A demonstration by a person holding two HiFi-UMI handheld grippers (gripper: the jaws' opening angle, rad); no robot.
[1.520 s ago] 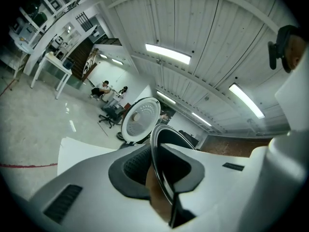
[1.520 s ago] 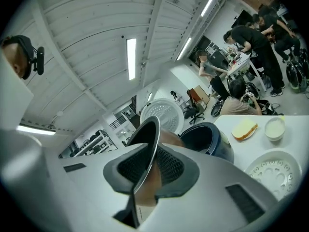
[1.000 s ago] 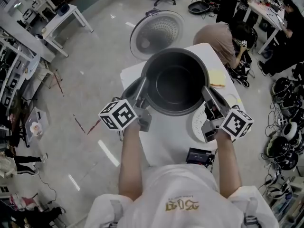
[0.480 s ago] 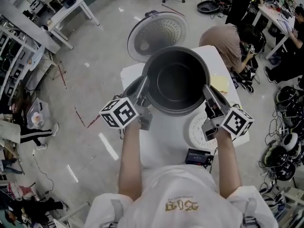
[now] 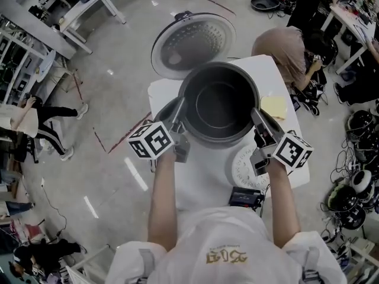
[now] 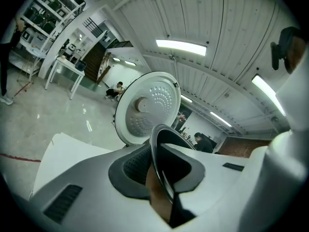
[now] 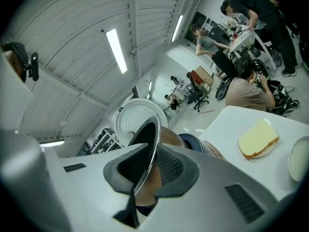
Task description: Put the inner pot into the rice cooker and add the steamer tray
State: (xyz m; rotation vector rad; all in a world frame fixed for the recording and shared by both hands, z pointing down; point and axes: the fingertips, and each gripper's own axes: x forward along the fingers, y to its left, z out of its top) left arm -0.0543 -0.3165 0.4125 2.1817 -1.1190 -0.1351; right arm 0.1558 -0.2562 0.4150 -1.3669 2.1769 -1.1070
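Observation:
The dark inner pot (image 5: 219,102) hangs upright just over the open rice cooker (image 5: 163,112) on the white table (image 5: 198,182). My left gripper (image 5: 178,112) is shut on the pot's left rim, and my right gripper (image 5: 258,116) is shut on its right rim. In the left gripper view the thin rim (image 6: 157,149) runs between the pads (image 6: 137,166). The right gripper view shows the rim (image 7: 147,149) clamped the same way. The cooker's lid (image 5: 192,43) stands open behind. The white perforated steamer tray (image 5: 241,165) lies on the table by my right gripper.
A yellow sponge (image 5: 273,106) lies on the table's right side, and a small black device (image 5: 246,197) sits at the near edge. A person (image 5: 287,46) crouches just beyond the table's far right corner. Other people, chairs and cables fill the right side.
Both grippers have sunk a little with the pot between them, bringing it closer to the cooker. The grip on the rim is unchanged.

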